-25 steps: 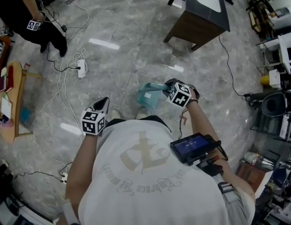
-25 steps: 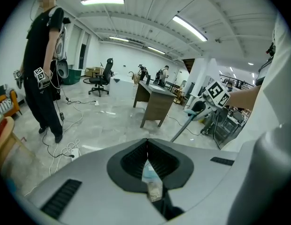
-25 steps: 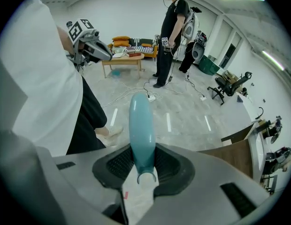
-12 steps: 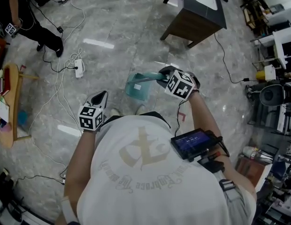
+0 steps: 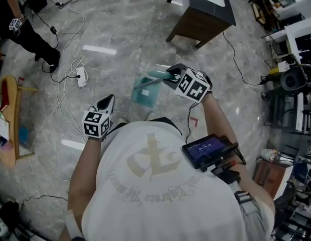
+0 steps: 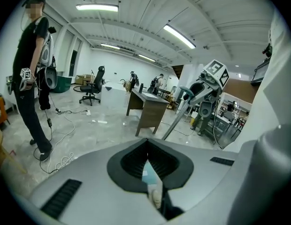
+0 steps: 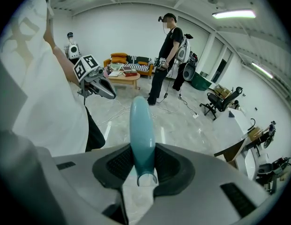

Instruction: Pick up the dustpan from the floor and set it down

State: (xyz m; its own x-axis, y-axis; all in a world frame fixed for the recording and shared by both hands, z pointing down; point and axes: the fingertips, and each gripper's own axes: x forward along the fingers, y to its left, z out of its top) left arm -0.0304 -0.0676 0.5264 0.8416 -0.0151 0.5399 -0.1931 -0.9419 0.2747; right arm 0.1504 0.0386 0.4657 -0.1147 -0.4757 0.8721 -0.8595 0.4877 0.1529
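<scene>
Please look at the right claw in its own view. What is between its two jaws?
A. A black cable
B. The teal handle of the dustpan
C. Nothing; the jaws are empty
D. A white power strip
B: in the right gripper view the right claw is closed on the teal handle, and the head view shows this handle leading to the dustpan.

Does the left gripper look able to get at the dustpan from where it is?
Probably yes: nothing stands between the left gripper and the dustpan, which the right gripper holds by its handle. The left jaws are together, though.
</scene>
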